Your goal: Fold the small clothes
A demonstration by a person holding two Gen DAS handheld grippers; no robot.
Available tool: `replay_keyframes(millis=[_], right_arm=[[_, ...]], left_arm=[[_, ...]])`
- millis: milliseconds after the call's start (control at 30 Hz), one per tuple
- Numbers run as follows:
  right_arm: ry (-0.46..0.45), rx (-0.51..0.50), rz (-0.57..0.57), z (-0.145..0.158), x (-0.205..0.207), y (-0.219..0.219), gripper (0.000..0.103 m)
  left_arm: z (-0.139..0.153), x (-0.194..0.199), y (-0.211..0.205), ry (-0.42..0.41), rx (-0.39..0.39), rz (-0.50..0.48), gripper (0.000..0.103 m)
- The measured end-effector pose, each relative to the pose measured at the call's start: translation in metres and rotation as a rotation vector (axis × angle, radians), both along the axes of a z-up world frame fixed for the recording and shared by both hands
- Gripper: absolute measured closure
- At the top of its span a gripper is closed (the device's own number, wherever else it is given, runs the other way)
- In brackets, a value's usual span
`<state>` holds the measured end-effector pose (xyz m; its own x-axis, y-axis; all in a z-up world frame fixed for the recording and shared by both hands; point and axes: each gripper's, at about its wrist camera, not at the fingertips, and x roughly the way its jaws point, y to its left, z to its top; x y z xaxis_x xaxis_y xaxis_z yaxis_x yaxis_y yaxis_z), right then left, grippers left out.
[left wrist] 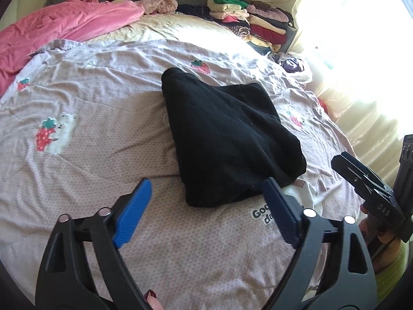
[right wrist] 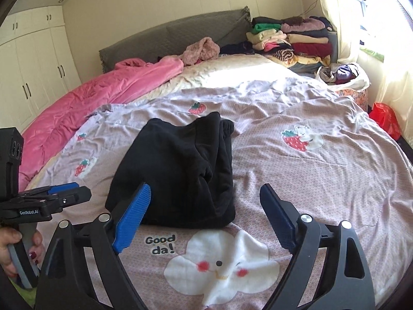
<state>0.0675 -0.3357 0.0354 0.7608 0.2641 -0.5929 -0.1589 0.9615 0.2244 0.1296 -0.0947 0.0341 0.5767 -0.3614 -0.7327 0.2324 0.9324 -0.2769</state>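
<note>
Left gripper [left wrist: 206, 213] jaws spread wide, right gripper [right wrist: 205, 214] likewise (both empty), black garment [left wrist: 227, 142] folded just ahead

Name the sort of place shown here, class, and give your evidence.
Most likely a home bedroom: a bed under a strawberry-print quilt, a grey padded headboard, and white wardrobe doors along the wall.

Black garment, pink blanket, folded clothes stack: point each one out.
black garment [right wrist: 178, 170], right wrist view, middle of its top surface.
pink blanket [left wrist: 64, 25], left wrist view, middle of the rumpled fabric.
folded clothes stack [right wrist: 291, 41], right wrist view, middle of the pile.
</note>
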Motion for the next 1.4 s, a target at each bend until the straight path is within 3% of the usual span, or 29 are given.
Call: replay_keyframes(millis=[100, 533, 1067, 1400], right_arm=[[-0.025, -0.012, -0.008, 0.007, -0.010, 0.002, 0.008], [-0.096, -0.088, -0.033, 0.019, -0.055, 0.016, 0.005], [-0.083, -0.159, -0.013, -0.002, -0.083, 0.033, 0.005], [-0.084, -0.174, -0.058, -0.019, -0.093, 0.035, 0.005]], left_arm=[[0.007, -0.010, 0.005, -0.021, 0.013, 0.011, 0.009], [0.018, -0.054, 0.019, -0.081, 0.061, 0.035, 0.009], [0.002, -0.081, 0.025, -0.095, 0.091, 0.079, 0.009], [-0.015, -0.090, 0.026, -0.088, 0.091, 0.086, 0.009]])
